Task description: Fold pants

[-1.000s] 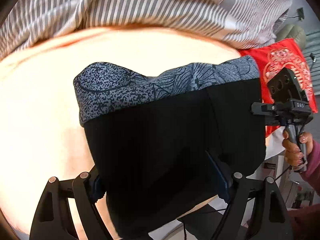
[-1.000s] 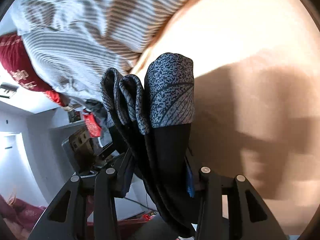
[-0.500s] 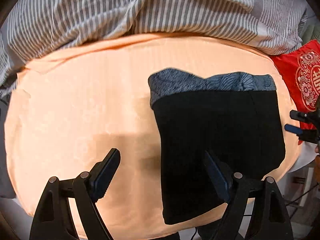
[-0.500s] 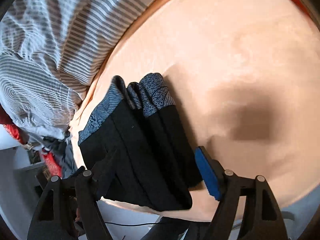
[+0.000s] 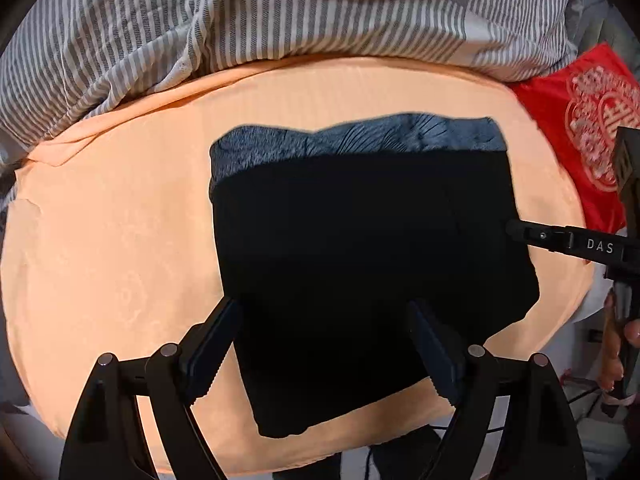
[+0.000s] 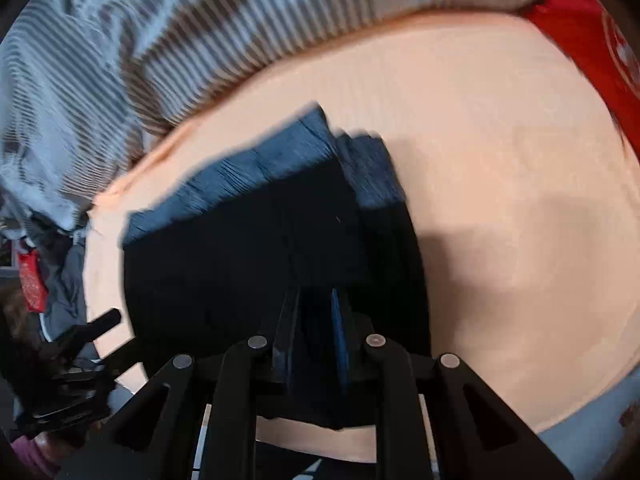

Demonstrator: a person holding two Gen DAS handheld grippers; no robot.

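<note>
We see the pants [image 5: 360, 264] lying flat on the orange sheet [image 5: 112, 240], folded up into a thick black block. The gray patterned waistband [image 5: 352, 140] (it has leafy lines on it) runs along the far edge, nearest the striped blanket [image 5: 280, 12].

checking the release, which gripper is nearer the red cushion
Right. In the left wrist view the right gripper reaches in from the right, just below the red cushion, its tip over the pants' right edge. The left gripper hangs open over their near edge, farther off.
</note>
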